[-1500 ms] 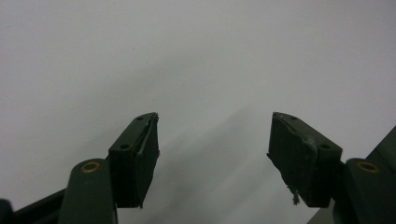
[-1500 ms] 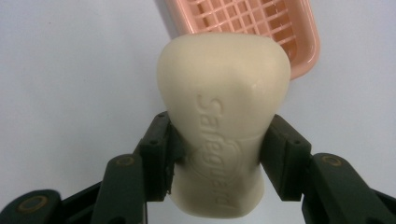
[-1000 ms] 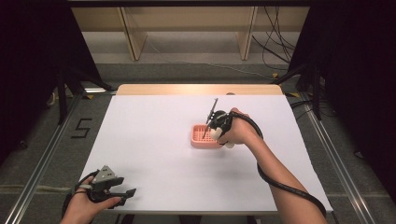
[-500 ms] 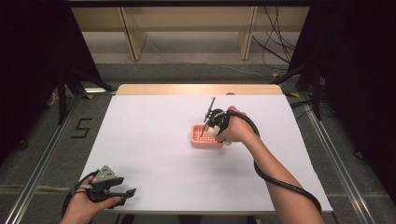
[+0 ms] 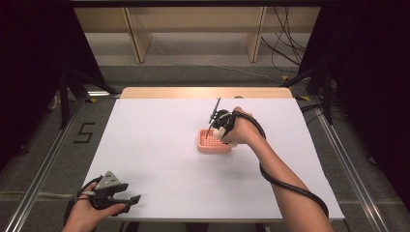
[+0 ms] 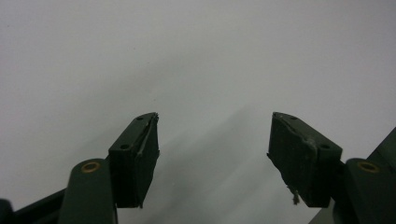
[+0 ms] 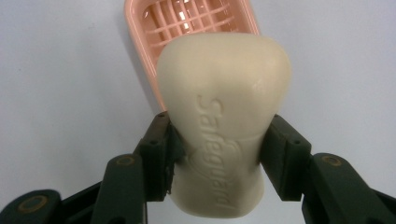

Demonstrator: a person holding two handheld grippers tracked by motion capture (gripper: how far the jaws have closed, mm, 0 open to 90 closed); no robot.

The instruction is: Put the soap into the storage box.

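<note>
Nearest the person, at about seven o'clock on the white-covered rectangular desk [image 5: 159, 145], the left gripper [image 5: 126, 201] sits in the left hand [image 5: 89, 215] at the desk's near edge, a grey three-cornered plate on its top and a black cable looping from it. In the left gripper view its two black fingers [image 6: 137, 154] stand wide apart with only bare white desk surface between them; they have hold of nothing.

Farther in, a little to the two o'clock side of the desk's middle, the right forearm reaches in from the five o'clock corner with a black cable draped along it. The right hand [image 5: 241, 129] carries the right gripper [image 5: 220, 131], which points down toward the desk. In the right gripper view its black fingers [image 7: 156, 154] are closed on the two long sides of a cream-white, rounded bar of soap with raised lettering [image 7: 224, 121], pads pressing into its waist. The bar stands on end in the grip, its lettering running along its length.

Just beyond and beneath the bar lies a salmon-pink plastic soap dish with a slatted grid floor [image 7: 187, 23]. In the high view this dish [image 5: 210, 145] rests flat on the desk, with the soap [image 5: 220, 133] held over its three o'clock side; whether the bar touches the grid cannot be told.

Past the desk's twelve o'clock edge, a pale wooden frame [image 5: 140, 34] stands on the grey floor, with loose black cables [image 5: 285, 48] at about one o'clock.
</note>
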